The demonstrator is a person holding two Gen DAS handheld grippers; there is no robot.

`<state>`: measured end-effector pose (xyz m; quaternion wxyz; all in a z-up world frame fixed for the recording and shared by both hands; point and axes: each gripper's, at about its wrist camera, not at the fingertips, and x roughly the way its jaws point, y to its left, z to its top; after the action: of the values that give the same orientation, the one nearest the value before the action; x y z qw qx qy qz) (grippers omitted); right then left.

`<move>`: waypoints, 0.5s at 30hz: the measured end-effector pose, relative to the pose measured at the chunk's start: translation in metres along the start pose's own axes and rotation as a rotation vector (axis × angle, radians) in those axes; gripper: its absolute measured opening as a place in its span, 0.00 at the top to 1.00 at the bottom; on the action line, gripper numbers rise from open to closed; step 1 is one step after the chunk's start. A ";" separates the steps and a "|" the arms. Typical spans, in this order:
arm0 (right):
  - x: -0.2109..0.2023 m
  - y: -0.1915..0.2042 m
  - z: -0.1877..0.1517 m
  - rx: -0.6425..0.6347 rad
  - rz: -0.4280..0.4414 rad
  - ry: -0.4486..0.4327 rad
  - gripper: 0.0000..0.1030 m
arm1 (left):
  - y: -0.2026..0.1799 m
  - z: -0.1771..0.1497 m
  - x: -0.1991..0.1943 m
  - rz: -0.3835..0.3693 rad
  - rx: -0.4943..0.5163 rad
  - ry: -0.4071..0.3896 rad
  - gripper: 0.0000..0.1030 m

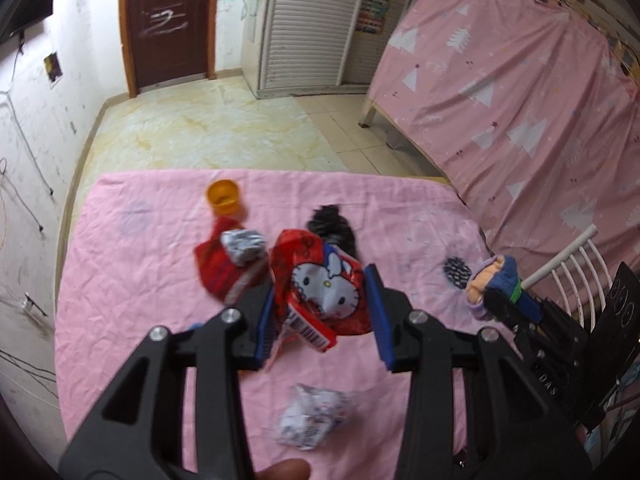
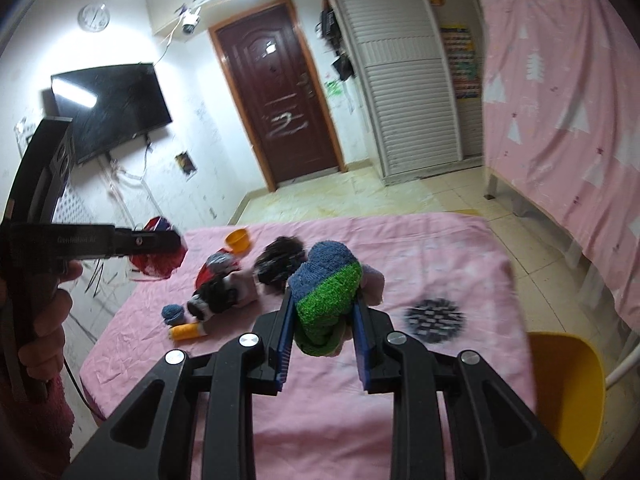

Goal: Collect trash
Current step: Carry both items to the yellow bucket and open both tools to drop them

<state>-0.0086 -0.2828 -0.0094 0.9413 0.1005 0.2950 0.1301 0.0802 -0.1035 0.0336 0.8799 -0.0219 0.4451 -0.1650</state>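
Observation:
My left gripper is shut on a red cartoon-cat snack wrapper, lifted above the pink-covered table. In the right wrist view the same wrapper hangs at the far left. My right gripper is shut on a fuzzy blue and green sock, also raised off the table. On the cloth lie a red wrapper with a crumpled foil ball and a crumpled white wrapper, the latter just below the left gripper.
An orange cup, a black fuzzy item, a black-and-white patterned disc and a pile of socks also lie on the table. A yellow chair stands at its right; a pink-draped bed frame is beyond.

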 end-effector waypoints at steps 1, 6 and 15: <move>-0.007 -0.008 -0.001 0.013 -0.009 -0.011 0.81 | -0.008 0.000 0.001 -0.004 0.011 0.001 0.63; -0.031 -0.037 -0.008 0.059 -0.043 -0.047 0.81 | -0.042 -0.003 0.004 -0.023 0.062 0.009 0.63; -0.076 -0.093 -0.021 0.154 -0.139 -0.118 0.81 | -0.110 -0.009 0.020 -0.082 0.160 0.041 0.63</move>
<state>-0.0634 -0.3910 -0.0107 0.9533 0.1592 0.2544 0.0351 0.0538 -0.2130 0.0328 0.8622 0.0337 0.4469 -0.2362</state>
